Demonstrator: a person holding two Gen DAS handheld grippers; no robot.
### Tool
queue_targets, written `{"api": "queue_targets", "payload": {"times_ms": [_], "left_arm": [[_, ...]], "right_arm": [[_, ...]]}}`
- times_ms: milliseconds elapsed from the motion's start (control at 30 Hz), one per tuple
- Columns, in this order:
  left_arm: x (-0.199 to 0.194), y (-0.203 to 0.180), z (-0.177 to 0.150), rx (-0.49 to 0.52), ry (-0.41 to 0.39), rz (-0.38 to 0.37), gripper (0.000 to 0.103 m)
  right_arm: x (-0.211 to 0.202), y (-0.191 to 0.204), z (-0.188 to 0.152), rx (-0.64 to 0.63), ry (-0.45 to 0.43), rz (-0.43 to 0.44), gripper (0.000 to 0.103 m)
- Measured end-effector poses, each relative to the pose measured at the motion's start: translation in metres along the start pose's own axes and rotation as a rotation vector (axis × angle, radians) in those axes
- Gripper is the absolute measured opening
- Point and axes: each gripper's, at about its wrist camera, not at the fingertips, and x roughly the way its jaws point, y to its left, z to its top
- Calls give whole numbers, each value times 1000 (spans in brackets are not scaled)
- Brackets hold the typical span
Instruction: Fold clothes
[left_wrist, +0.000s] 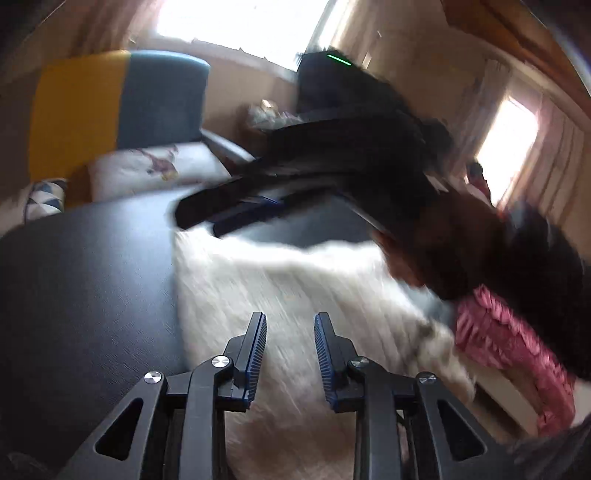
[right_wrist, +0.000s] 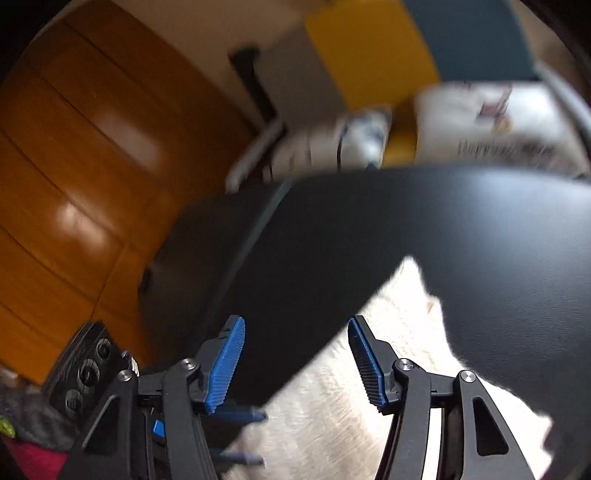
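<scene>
A white fuzzy garment (left_wrist: 280, 295) lies on the black table (left_wrist: 85, 266). My left gripper (left_wrist: 290, 321) is open and empty just above the garment's near part. In the left wrist view the other gripper (left_wrist: 332, 166) and the hand holding it reach across above the garment's far edge, blurred. In the right wrist view my right gripper (right_wrist: 295, 328) is open and empty above the table (right_wrist: 461, 229), with a corner of the white garment (right_wrist: 369, 406) under and between its fingers.
A yellow and blue sofa (left_wrist: 118, 107) with white cushions (left_wrist: 155, 170) stands behind the table. A pink garment (left_wrist: 517, 354) lies at the table's right. A wooden floor (right_wrist: 74, 184) shows left of the table edge. Bright windows sit behind.
</scene>
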Motion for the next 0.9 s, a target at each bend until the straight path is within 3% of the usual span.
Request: {"api": "queue_targets", "payload": {"times_ms": [133, 233, 367, 500, 567, 633, 700, 733, 767, 900], "left_arm": [[23, -1, -12, 3, 41, 18, 26], [29, 0, -16, -29, 43, 21, 25], [27, -7, -20, 15, 32, 38, 26], [16, 11, -13, -93, 12, -13, 26], [4, 23, -8, -160, -11, -20, 26], [-10, 36, -5, -216, -34, -7, 27], [-21, 49, -3, -260, -49, 5, 29], [-26, 56, -3, -280, -54, 12, 29], [-27, 63, -3, -306, -41, 1, 32], [-10, 97, 6, -439, 47, -81, 36]], "right_arm": [[69, -34, -3, -28, 219, -213, 55], [75, -34, -3, -69, 170, -254, 54], [70, -34, -5, -66, 159, -248, 54], [61, -30, -6, -58, 137, -253, 55], [46, -23, -8, -42, 104, -271, 56], [14, -14, -16, -25, 1, -277, 62], [-28, -6, -33, 9, -129, -252, 86], [-49, -6, -46, 36, -174, -228, 92], [-71, -5, -59, 63, -218, -203, 98], [-138, -18, -127, 260, -317, -141, 103]]}}
